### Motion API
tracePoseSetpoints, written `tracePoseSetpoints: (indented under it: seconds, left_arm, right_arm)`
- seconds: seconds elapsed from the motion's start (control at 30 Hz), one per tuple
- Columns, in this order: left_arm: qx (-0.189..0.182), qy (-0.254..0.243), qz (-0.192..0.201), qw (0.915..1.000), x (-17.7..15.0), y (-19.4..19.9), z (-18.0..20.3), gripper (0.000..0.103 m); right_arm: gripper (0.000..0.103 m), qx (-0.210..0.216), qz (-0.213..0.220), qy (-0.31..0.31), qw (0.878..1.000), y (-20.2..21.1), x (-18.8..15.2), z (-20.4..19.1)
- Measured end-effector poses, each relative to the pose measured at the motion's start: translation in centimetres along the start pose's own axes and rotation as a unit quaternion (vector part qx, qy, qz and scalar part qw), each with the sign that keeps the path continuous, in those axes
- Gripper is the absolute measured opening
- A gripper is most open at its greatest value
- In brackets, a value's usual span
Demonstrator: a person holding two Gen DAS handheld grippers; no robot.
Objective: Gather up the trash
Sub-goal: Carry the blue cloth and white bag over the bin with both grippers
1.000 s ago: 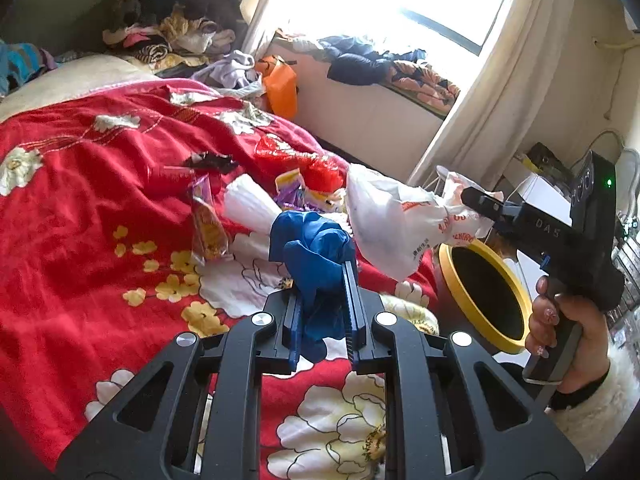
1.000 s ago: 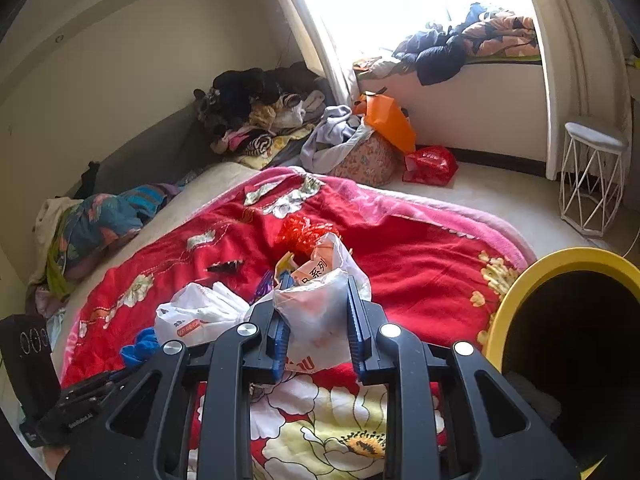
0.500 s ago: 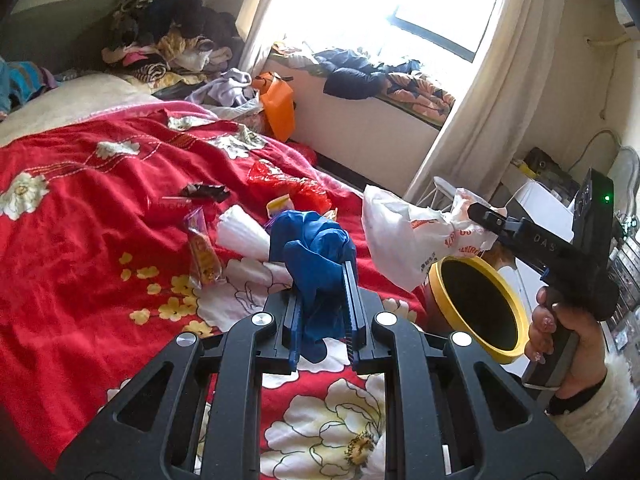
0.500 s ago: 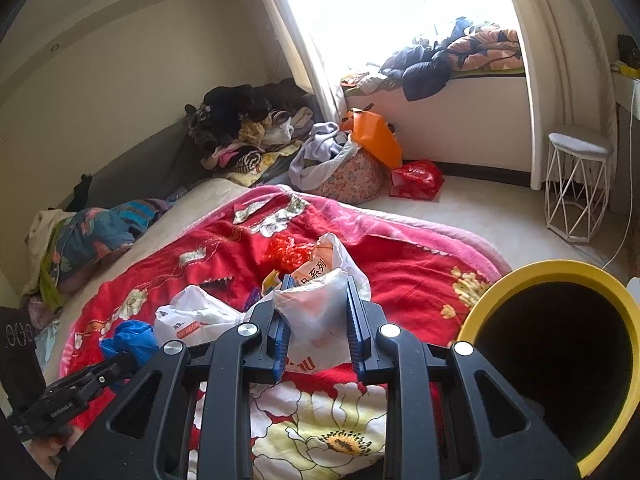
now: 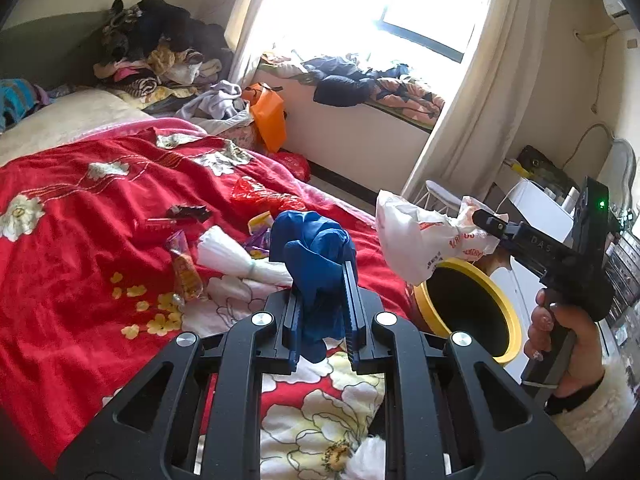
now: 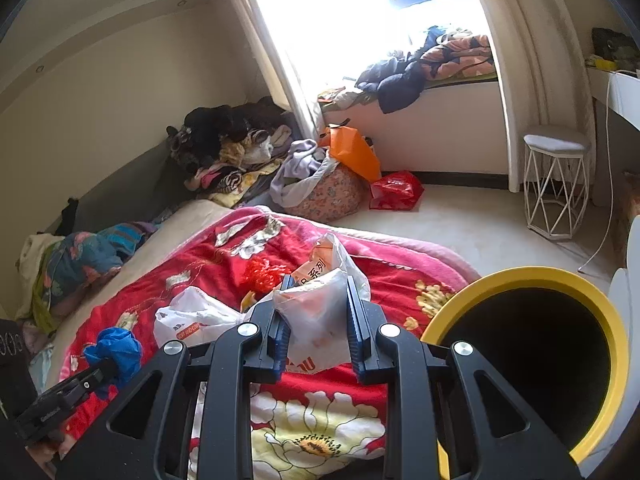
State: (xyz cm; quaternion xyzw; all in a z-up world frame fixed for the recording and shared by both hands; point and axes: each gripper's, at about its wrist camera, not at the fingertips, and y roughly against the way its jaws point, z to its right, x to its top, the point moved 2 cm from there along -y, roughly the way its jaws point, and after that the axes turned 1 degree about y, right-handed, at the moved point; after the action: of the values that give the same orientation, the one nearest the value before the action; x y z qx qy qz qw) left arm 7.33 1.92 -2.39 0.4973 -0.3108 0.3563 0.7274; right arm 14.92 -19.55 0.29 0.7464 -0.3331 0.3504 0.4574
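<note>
1. A crumpled blue bag point(image 5: 312, 248) is pinched between the 2 fingers of the left gripper point(image 5: 320, 300) and is held above the red blanket point(image 5: 80, 248).
2. A white plastic bag point(image 6: 320, 312) is clamped between the fingers of the right gripper point(image 6: 320, 320); in the left wrist view the white plastic bag point(image 5: 424, 236) is seen hanging just above the bin's rim.
3. The yellow-rimmed bin point(image 6: 600, 320) is found to the right of the right gripper, beside the bed.
4. Ahead of the left gripper, loose wrappers point(image 5: 186, 268), a white bundle point(image 5: 228, 252) and a red bag point(image 5: 264, 196) are left lying on the blanket.
</note>
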Motion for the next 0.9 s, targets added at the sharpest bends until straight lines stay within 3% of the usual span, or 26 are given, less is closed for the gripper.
tracePoseSetpoints:
  seconds: [0.43, 0.63, 0.9]
  left_arm:
    - [-0.007, -0.025, 0.009, 0.9996, 1.0, -0.8, 3.5, 0.012]
    - [-0.023, -0.038, 0.006, 0.999, 1.5, -1.7, 5.6, 0.012]
    - [-0.043, -0.055, -0.006, 0.9975, 1.3, -3.5, 8.4, 0.012]
  right_arm:
    - [0.023, -0.036, 0.021, -0.014, 0.999, 1.8, 0.6, 3.0]
    - [0.023, -0.091, 0.031, 0.008, 0.995, 2.5, 0.6, 4.3]
    - [0.023, -0.126, 0.042, -0.002, 0.991, 3.6, 0.5, 7.5]
